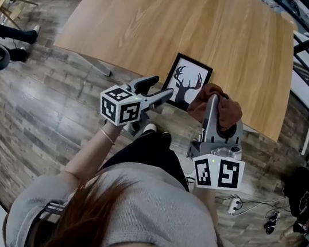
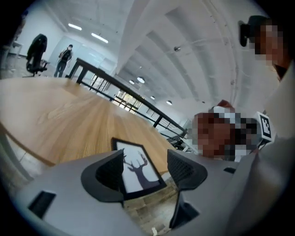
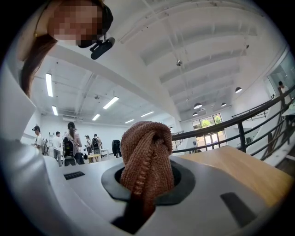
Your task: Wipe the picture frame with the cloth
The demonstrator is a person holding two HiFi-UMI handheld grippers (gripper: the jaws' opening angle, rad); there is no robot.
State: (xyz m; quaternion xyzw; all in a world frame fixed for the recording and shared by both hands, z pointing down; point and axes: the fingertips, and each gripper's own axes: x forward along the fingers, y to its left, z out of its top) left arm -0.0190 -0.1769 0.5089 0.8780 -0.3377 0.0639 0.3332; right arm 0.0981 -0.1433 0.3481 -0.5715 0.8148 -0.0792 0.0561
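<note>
Picture frame (image 1: 188, 82) lies flat on the wooden table (image 1: 177, 19), close to the near edge, deer print facing up, black border all round.

Left gripper (image 1: 158, 90) is released. Its fingers (image 2: 184, 170) stand wide apart, and the left gripper view shows the frame's near corner in the gap between them with neither pad pressing on it. It hangs just short of the frame's near-left side, pointing a little down.

Right gripper (image 1: 211, 108) is clenched on the cloth (image 3: 147, 156) — a rust-brown knit bunched into a thick wad that bulges out past the fingertips. In the head view the wad sits at the frame's right edge; I can't tell whether it touches.

Handling, as a judgement:
- The frame looks light, stiff and thin, so it will likely skate on the smooth wood once wiped.
- The front is probably glazed, slick and breakable.
- Best hold is the black border at the near-left corner or edge, pinned down or pinched with the pads off the glass.
- The cloth is soft and floppy and already gripped mid-bunch; the loose bulge makes a fair wiping pad, so no regrip looks needed.
</note>
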